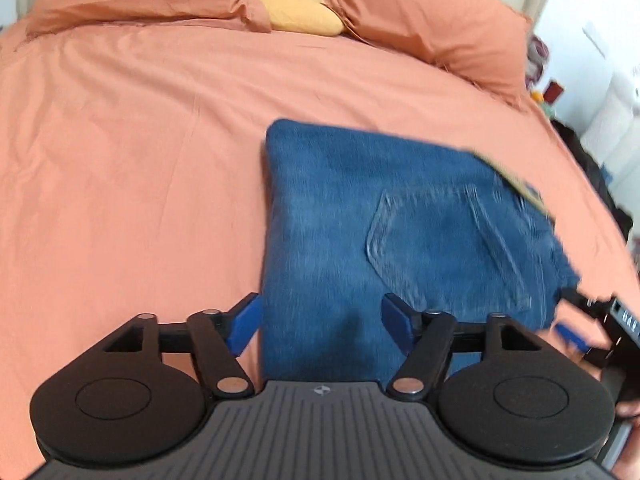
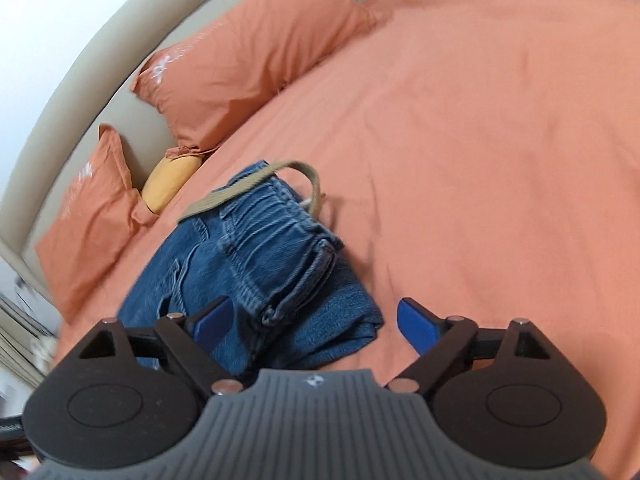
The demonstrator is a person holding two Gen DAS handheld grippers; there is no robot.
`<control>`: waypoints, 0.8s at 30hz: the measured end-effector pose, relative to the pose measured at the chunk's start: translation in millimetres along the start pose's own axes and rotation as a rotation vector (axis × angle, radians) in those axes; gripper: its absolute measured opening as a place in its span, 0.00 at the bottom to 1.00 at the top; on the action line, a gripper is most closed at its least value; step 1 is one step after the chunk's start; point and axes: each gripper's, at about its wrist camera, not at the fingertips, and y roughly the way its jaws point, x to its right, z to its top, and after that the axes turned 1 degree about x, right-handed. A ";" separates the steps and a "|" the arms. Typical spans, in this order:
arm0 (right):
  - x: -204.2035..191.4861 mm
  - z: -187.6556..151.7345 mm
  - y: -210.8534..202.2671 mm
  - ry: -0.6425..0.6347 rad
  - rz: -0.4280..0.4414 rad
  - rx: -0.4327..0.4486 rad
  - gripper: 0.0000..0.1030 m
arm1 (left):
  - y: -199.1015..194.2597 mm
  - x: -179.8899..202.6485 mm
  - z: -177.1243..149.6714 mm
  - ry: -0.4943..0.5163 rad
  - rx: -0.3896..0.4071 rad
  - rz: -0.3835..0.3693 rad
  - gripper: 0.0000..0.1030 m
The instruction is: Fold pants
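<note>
Blue denim is filling the lower centre and right of the left wrist view: the pants [image 1: 400, 220] are lying folded into a compact block on the orange bedspread [image 1: 120, 160], back pocket facing up. In the right wrist view the same bundle is sitting in the lower left of the frame, its waistband turned toward the upper centre and a tan belt [image 2: 256, 180] looping out of it.

The left gripper [image 1: 320, 320] is standing wide apart at the bottom of its frame, holding nothing, its blue fingers straddling the near edge of the denim. The right gripper [image 2: 316, 322] is likewise spread and empty, one finger over the cloth, the other over bare bedspread.

Denim like this is looking thick, fairly heavy and soft, stiff enough at seams to hold a crease yet prone to springing open where layers are stacking. The best hold is probably the doubled waistband or a folded edge, pinching all layers together; the loose belt could snag or drag.

Two orange pillows [image 1: 432, 20] and a yellow cushion [image 1: 300, 8] are resting along the top of the frame.
</note>
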 end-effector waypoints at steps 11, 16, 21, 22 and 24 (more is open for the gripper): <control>21.8 8.9 28.9 0.122 0.103 -0.035 0.84 | 60.6 -19.4 39.8 -0.073 -0.060 -0.036 0.79; 19.1 12.0 38.7 0.081 0.113 -0.049 0.85 | 86.0 -37.4 44.2 -0.171 -0.086 -0.119 0.82; 25.3 18.6 47.3 0.103 0.155 -0.082 0.74 | 97.2 -42.6 44.1 -0.192 -0.101 -0.165 0.75; 25.2 18.9 48.1 0.101 0.157 -0.086 0.71 | 96.7 -40.3 45.3 -0.174 -0.104 -0.166 0.71; 24.7 18.2 47.5 0.099 0.157 -0.095 0.62 | 95.2 -34.9 47.2 -0.142 -0.108 -0.154 0.62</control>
